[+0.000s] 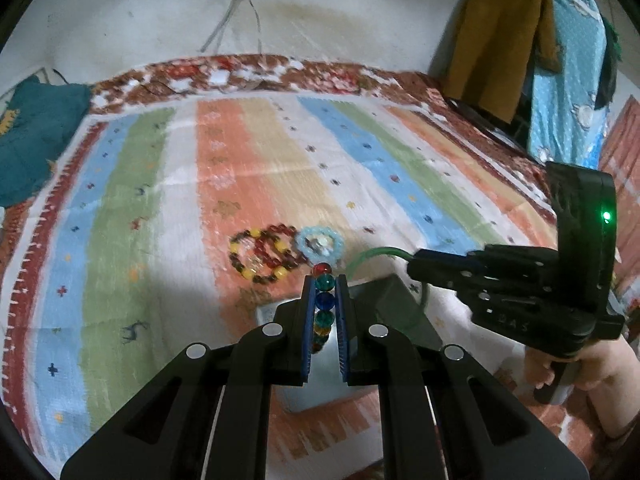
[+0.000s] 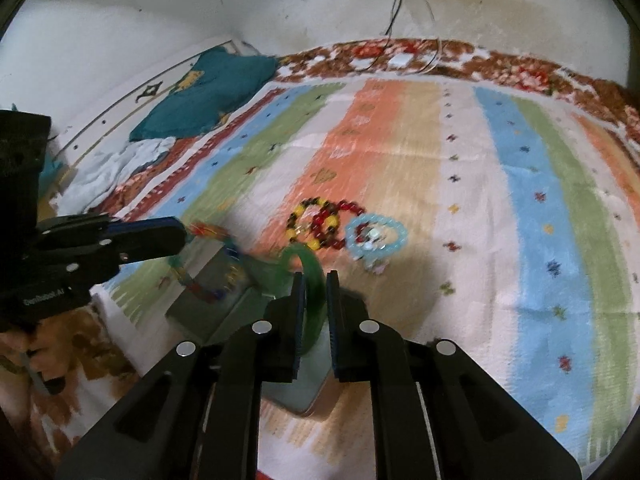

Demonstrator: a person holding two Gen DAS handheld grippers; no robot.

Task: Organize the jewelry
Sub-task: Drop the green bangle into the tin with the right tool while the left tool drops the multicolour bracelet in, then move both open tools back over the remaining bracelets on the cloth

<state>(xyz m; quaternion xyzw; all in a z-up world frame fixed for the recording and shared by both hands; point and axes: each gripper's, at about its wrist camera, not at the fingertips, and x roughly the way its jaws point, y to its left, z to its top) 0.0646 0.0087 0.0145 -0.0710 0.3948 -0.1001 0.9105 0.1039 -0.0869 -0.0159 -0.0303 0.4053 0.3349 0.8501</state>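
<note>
Left tool (image 1: 325,284) pinches a multicoloured bead bracelet (image 1: 323,300); right tool (image 2: 313,280) clamps what looks like a green bangle (image 2: 314,276), over a grey box (image 2: 216,300).

Your left wrist camera looked forward along its fingers (image 1: 306,312), low and close over the striped bedspread (image 1: 132,208), facing the wall. Your right wrist camera did likewise from beside it. Both views shared the bracelets (image 1: 264,254) (image 2: 320,222) just ahead of the fingers (image 2: 298,312), and each caught the other gripper.
</note>
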